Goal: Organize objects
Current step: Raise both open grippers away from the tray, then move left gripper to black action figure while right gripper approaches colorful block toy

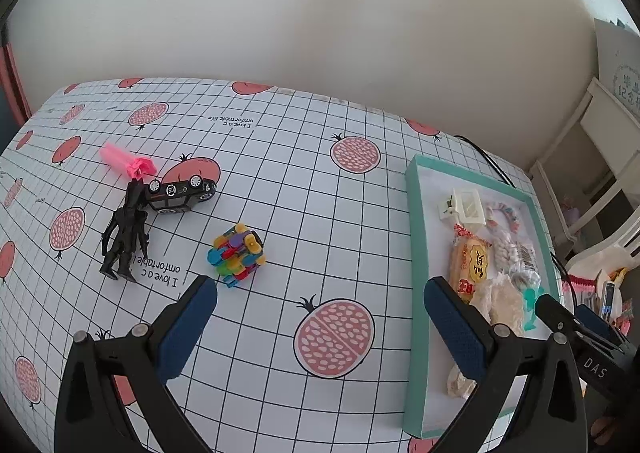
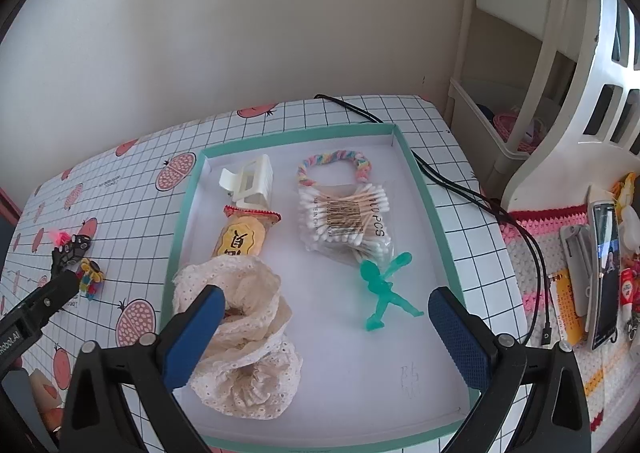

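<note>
On the grid-patterned tablecloth to the left lie a pink toy (image 1: 128, 163), an overturned black toy car (image 1: 180, 193), a black figure (image 1: 124, 237) and a colourful block cube (image 1: 237, 255). My left gripper (image 1: 320, 293) hangs open above the cloth, just nearer than the cube, holding nothing. The teal tray (image 2: 296, 135) holds a white clip (image 2: 252, 181), a snack packet (image 2: 240, 239), a lace scrunchie (image 2: 240, 353), a braided hair tie (image 2: 332, 161), cotton swabs (image 2: 344, 217) and a teal figure (image 2: 384, 289). My right gripper (image 2: 326, 301) is open over the tray, its left finger close over the scrunchie.
A black cable (image 2: 460, 189) runs along the tray's right side and off the table edge. Beyond it are a white shelf unit (image 2: 520, 93) and a crocheted mat (image 2: 536, 221) with a phone (image 2: 604, 273) and small items. A wall backs the table.
</note>
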A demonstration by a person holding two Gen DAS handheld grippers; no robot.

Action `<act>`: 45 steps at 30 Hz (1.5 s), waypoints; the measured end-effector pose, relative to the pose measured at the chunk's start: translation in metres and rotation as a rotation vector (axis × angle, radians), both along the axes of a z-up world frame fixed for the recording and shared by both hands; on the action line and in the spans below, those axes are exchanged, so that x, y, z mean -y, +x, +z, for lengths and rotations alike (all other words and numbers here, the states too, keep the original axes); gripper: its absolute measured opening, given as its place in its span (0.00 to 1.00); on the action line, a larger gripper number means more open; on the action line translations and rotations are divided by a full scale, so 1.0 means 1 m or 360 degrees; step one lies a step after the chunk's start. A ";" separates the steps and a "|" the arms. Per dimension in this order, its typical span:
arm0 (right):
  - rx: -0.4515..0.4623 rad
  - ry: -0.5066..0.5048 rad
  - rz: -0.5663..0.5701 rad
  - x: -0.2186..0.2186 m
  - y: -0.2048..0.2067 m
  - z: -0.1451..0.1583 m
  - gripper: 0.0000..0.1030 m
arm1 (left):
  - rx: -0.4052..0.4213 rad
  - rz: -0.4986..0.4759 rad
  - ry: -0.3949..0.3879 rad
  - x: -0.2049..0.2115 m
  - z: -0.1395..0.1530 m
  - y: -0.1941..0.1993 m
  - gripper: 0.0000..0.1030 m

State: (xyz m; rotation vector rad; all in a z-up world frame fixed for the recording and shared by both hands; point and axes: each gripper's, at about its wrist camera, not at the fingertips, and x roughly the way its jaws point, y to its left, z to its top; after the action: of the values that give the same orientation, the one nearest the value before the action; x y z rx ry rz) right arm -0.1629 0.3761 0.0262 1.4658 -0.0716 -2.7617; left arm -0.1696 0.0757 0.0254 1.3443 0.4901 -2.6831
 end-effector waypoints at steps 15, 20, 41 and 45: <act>-0.0227 0.0008 0.0211 0.062 0.008 0.030 1.00 | -0.0068 0.0380 -0.0042 0.109 0.016 0.027 1.00; -0.0252 -0.0031 0.0313 0.092 0.011 0.033 1.00 | -0.0060 0.0533 -0.0025 0.149 0.012 0.040 1.00; -0.0101 -0.0088 0.0634 0.206 0.020 -0.010 1.00 | 0.0058 0.0455 0.0157 0.185 -0.045 0.015 1.00; -0.0040 -0.0099 0.0666 0.223 0.009 -0.026 1.00 | 0.0107 0.0450 0.0169 0.189 -0.055 0.013 1.00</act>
State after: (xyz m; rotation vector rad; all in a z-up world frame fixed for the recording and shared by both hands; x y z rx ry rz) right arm -0.1542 0.1528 0.0005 1.2590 0.1336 -2.4169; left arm -0.1567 -0.1130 -0.0292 1.2768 0.7623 -2.4064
